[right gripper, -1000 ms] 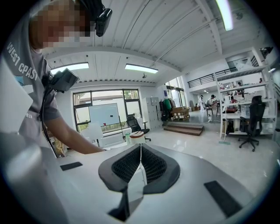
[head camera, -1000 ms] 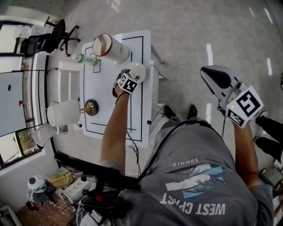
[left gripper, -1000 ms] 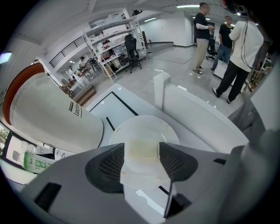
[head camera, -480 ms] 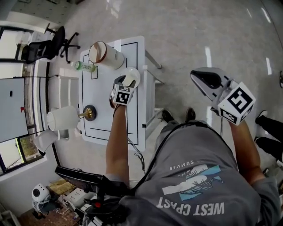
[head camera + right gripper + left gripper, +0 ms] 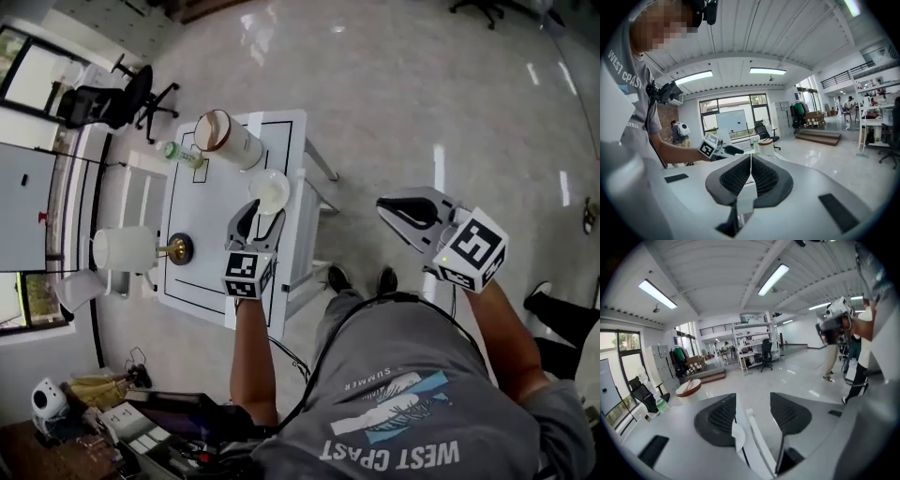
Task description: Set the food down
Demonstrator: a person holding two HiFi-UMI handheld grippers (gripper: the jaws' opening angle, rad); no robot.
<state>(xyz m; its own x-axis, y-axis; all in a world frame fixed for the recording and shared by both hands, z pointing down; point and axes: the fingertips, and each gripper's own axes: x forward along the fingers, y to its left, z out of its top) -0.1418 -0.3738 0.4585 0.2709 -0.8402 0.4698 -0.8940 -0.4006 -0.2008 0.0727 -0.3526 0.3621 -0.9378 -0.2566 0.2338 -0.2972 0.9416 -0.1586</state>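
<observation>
The white food bowl (image 5: pixel 270 190) is sitting at the table's (image 5: pixel 208 246) right edge, upper centre, just above the nearer left gripper (image 5: pixel 262 221), which is gaping wide and empty. The right gripper (image 5: pixel 401 212), jaws pressed together, is hanging far right.

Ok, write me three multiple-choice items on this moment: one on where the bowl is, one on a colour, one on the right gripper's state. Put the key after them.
1. The white bowl stands:
A on the floor
B on the white table
C on a shelf

2. The bottle beside the big canister is:
A green
B red
C black

3. The right gripper is:
A wide open
B shut on the bowl
C shut, with nothing held

Key:
1 B, the head view shows the bowl resting near the table's edge.
2 A, its body shows green.
3 C, the right gripper view shows its jaws pressed together, out over the floor.
</observation>
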